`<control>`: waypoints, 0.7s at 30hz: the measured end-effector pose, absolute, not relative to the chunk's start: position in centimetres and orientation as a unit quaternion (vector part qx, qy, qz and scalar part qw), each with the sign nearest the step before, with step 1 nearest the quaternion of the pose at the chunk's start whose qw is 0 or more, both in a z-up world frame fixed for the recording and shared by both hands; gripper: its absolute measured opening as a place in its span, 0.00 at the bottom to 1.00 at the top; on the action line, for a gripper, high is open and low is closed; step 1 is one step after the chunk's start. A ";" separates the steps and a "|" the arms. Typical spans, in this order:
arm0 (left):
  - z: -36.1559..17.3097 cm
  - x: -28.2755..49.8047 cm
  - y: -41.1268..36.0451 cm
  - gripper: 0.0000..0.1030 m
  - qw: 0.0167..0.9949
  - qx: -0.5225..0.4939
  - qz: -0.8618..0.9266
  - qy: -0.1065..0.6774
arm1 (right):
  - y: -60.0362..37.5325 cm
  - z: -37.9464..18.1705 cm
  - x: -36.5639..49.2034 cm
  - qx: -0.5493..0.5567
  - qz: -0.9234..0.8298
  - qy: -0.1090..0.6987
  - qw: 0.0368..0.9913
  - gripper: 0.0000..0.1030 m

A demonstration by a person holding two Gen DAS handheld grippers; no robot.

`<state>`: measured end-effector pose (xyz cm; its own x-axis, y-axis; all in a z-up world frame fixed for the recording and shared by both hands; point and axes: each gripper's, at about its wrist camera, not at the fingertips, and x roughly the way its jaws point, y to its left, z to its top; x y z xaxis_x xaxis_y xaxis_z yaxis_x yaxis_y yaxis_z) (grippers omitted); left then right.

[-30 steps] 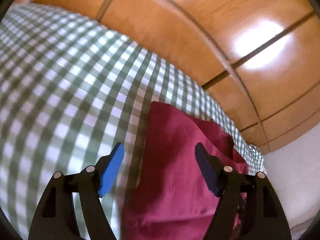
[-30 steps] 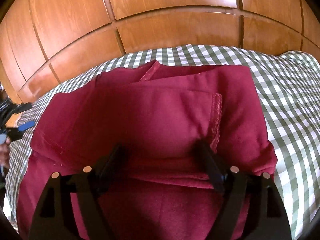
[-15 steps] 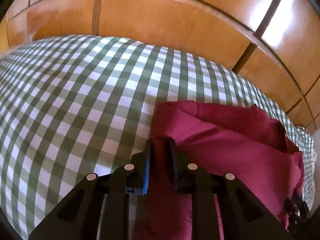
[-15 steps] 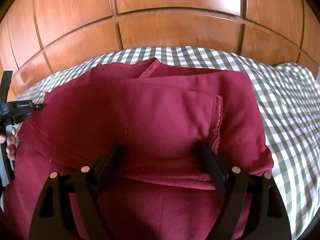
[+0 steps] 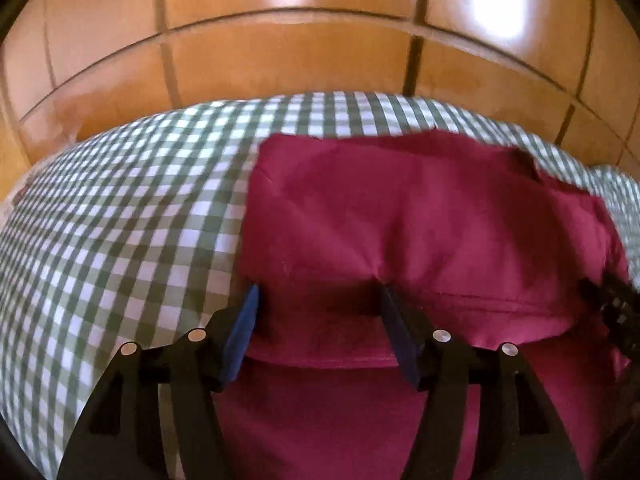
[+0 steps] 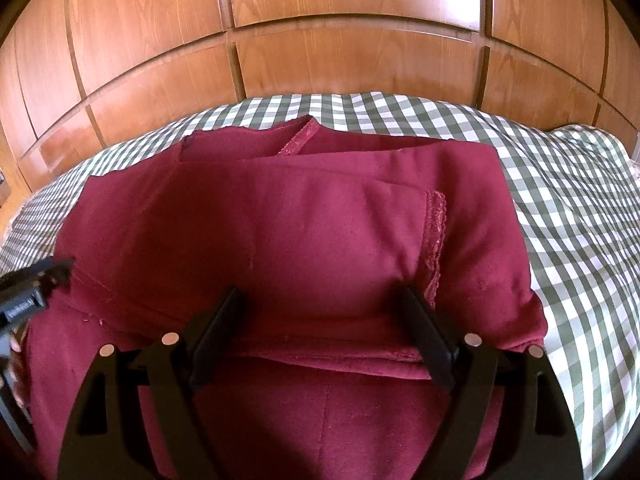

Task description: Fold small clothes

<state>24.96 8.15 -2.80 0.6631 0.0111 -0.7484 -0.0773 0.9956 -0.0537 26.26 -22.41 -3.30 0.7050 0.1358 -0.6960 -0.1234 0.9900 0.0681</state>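
Observation:
A dark red garment [image 5: 420, 216] lies partly folded on a green and white checked cloth [image 5: 120, 220]. My left gripper [image 5: 316, 300] is open, its blue-padded fingers straddling the folded near edge at the garment's left side. In the right wrist view the garment [image 6: 300, 232] shows a lace-trimmed hem and a neckline at the back. My right gripper [image 6: 320, 300] is open over the folded near edge, fingers resting on the fabric. The left gripper's body [image 6: 28, 292] shows at the left edge; the right gripper's body [image 5: 616, 312] shows at the left view's right edge.
A wooden panelled wall [image 6: 320, 40] rises close behind the checked cloth [image 6: 580, 208]. The cloth is rumpled at the far right.
My left gripper went from open to shut on the garment's left edge, then opened again as it swung right over the garment. The fold now lies flatter. The right gripper stayed open and still.

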 end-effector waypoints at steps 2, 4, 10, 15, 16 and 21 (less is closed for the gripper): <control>-1.8 23.5 8.7 0.60 0.914 -0.059 0.029 0.401 | -22.4 -3.3 26.2 0.009 0.071 0.377 0.923 0.80; -0.8 22.1 8.5 0.71 0.921 -0.056 0.031 0.384 | -22.5 -3.3 26.2 0.011 0.072 0.377 0.923 0.80; 1.2 18.5 8.2 0.73 0.934 -0.048 0.032 0.353 | -22.5 -3.2 26.1 0.010 0.072 0.378 0.923 0.80; 1.6 16.1 8.5 0.73 0.934 -0.057 0.032 0.351 | -22.4 -3.2 26.1 0.008 0.071 0.377 0.923 0.80; 1.6 15.5 8.5 0.74 0.934 -0.057 0.031 0.351 | -22.4 -3.2 26.1 0.007 0.070 0.377 0.923 0.80; 1.7 13.2 8.6 0.74 0.933 -0.058 0.030 0.353 | -21.9 -1.8 25.3 -0.008 0.059 0.383 0.922 0.98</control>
